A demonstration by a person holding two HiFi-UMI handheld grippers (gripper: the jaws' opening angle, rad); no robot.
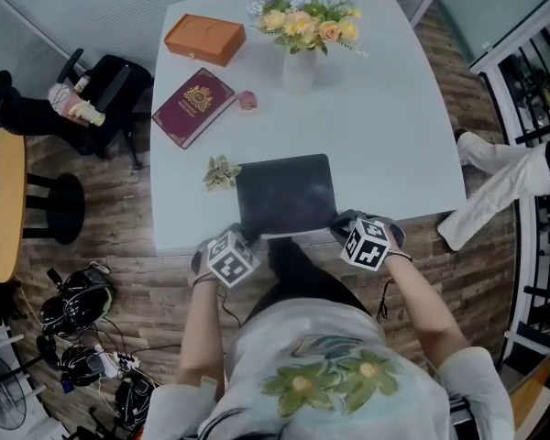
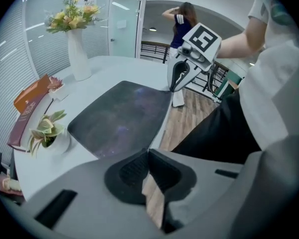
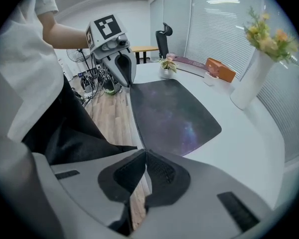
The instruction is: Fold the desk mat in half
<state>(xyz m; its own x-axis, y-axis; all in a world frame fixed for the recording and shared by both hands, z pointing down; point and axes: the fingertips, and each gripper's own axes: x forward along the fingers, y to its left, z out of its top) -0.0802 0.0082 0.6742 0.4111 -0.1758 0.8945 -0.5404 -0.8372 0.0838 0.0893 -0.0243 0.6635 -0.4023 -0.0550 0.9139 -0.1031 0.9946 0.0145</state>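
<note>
Jaws clenched at the mat's near corners
Left gripper (image 2: 148,153) and right gripper (image 3: 145,152) seem to pinch the mat (image 1: 286,193), which lies flat at the table's (image 1: 394,108) near edge. A shallow bite could slip on lifting and skew the fold.

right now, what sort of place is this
Most likely an office meeting room: a white table with a desk mat on it, glass partitions with blinds along the side, and a black office chair at a desk beyond.
</note>
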